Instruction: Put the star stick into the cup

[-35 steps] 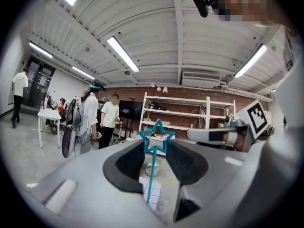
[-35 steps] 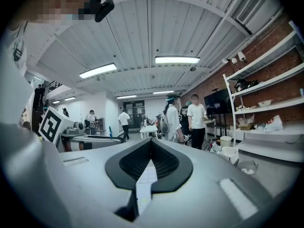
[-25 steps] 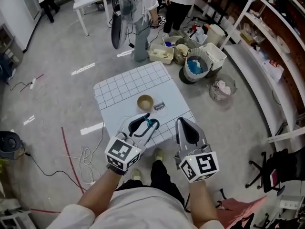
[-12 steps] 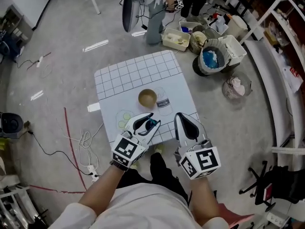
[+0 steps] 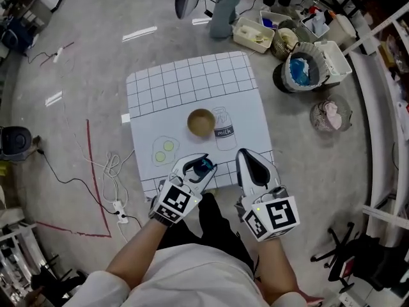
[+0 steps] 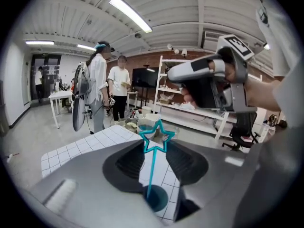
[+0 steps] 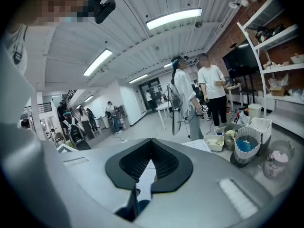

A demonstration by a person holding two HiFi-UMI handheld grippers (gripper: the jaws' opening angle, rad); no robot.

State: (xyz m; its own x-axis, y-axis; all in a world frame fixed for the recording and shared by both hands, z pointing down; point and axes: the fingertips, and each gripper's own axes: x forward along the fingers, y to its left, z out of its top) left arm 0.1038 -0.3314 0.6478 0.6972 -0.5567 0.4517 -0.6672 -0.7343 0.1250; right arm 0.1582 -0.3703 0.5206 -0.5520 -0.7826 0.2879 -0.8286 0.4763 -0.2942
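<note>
A brown cup (image 5: pixel 201 122) stands upright near the middle of the white grid-marked table (image 5: pixel 192 82), beside a printed milk carton picture (image 5: pixel 222 128). My left gripper (image 5: pixel 203 162) hovers over the table's near edge, just short of the cup, shut on the teal star stick (image 5: pixel 204 165). In the left gripper view the star stick (image 6: pixel 153 167) rises between the jaws of the left gripper (image 6: pixel 156 148), star end outward. My right gripper (image 5: pixel 245 155) is beside it to the right, shut and empty; in its own view the right gripper (image 7: pixel 151 141) has its jaw tips touching.
A dark bin with blue contents (image 5: pixel 300 72), a white crate (image 5: pixel 259 34) and a wire basket (image 5: pixel 330 115) sit on the floor beyond the table's right side. People stand at the far end (image 5: pixel 223 5). Cables (image 5: pixel 115 178) lie on the floor to the left.
The head view has swung so the table and cup sit lower and more central. Both grippers keep their places at the near edge, the left still holding the stick.
</note>
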